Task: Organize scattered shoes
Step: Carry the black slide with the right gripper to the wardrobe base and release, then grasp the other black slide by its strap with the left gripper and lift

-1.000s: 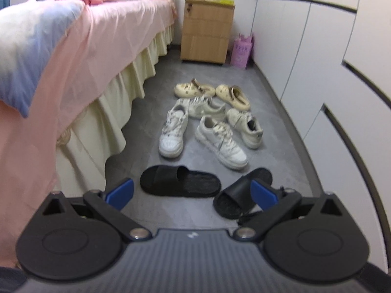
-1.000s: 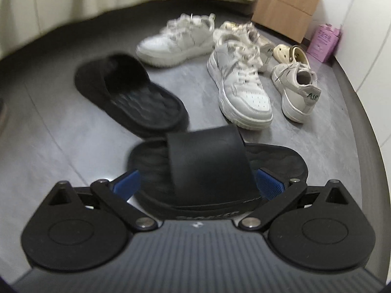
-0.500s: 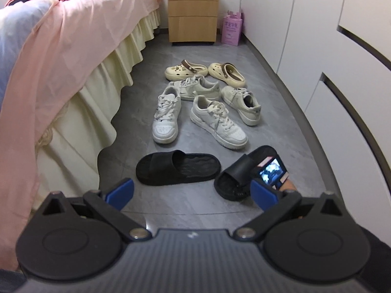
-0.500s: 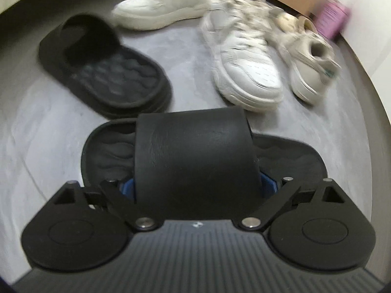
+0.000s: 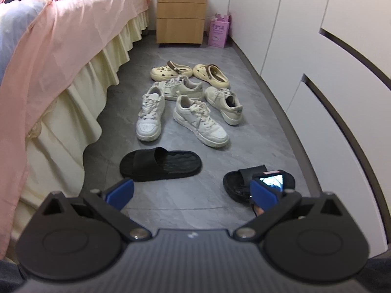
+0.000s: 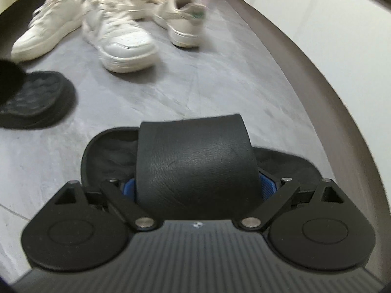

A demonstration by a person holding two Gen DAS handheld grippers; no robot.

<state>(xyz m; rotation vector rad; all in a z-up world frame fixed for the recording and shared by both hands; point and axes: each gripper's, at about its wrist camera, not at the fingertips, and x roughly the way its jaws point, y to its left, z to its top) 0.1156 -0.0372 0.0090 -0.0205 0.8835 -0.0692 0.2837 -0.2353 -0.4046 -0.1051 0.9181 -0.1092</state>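
Black slide point(image 6: 195, 171) at six o'clock: I'm clamping my right gripper point(image 6: 196, 186) across its strap, left gripper point(image 5: 193, 190) gaping empty; next I'm pairing it with the other slide point(image 5: 160, 163) at nine o'clock.

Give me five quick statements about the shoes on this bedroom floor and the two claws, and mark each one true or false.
1. The right claw straddles a black slide's strap. True.
2. The left claw grips the other black slide. False: it is open, with nothing between its fingers, and that slide lies on the floor beyond it.
3. Two tan clogs lie beyond the sneakers, towards the nightstand. True.
4. The sneakers stand in a neat row. False: they point different ways.
5. A pink bag stands beside the nightstand. True.
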